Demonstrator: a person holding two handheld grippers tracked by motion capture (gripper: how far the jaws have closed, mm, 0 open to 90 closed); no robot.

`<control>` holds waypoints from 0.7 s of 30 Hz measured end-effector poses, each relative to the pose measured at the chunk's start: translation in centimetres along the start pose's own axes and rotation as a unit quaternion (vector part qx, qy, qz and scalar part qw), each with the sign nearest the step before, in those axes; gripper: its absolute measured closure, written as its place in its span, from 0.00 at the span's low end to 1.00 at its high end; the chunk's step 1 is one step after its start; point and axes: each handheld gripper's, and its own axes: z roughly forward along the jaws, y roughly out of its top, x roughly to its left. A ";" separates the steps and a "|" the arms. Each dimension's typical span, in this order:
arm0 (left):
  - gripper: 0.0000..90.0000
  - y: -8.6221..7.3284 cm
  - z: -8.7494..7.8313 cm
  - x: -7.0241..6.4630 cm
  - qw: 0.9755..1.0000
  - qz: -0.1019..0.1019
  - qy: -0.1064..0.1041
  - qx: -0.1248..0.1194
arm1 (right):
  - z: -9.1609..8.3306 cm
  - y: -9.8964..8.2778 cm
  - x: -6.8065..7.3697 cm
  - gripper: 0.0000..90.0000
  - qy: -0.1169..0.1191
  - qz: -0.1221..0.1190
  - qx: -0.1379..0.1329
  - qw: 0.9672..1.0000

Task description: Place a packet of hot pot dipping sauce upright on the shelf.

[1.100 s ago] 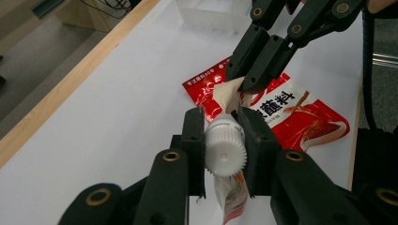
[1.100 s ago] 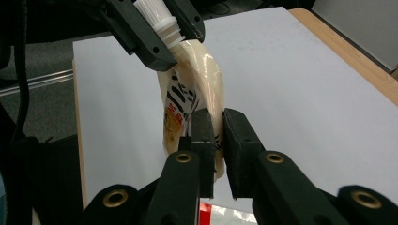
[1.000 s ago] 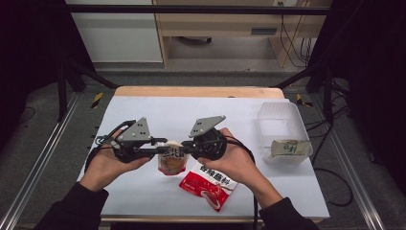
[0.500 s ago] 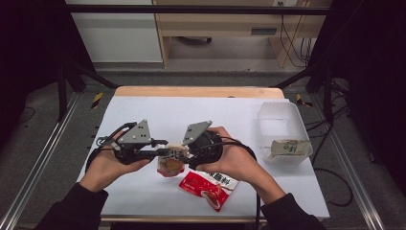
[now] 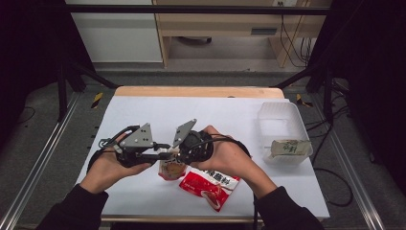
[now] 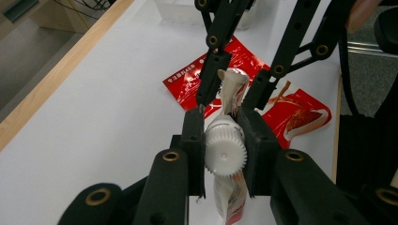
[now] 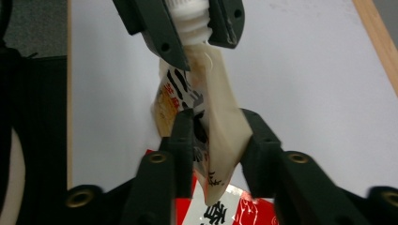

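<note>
Left gripper view shows the left tongs [image 6: 224,136] clamped on the ribbed white cap [image 6: 226,152] of a soft, floppy spout pouch [image 7: 206,122], the right tongs [image 7: 217,136] having just closed on its pliable body above the tabletop [image 5: 158,115], beside a red sachet [image 5: 208,184].

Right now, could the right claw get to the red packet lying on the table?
Probably not yet. The right claw is shut on the spout pouch, whose white cap the left claw clamps. The red packet lies close below, uncovered, so letting go first should free the way.
</note>
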 end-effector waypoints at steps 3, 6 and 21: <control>0.81 -0.3 0.1 0.0 1.000 -0.005 0.001 -0.006 | 0.0 0.1 0.0 0.93 0.003 -0.002 0.003 1.000; 0.80 -0.7 0.1 0.0 1.000 -0.017 -0.002 -0.019 | -0.2 0.2 0.2 0.96 -0.002 -0.010 0.004 1.000; 0.27 -5.8 0.0 -0.1 0.994 -0.084 0.041 -0.055 | -4.1 -1.8 -2.0 0.97 -0.066 -0.017 0.028 0.997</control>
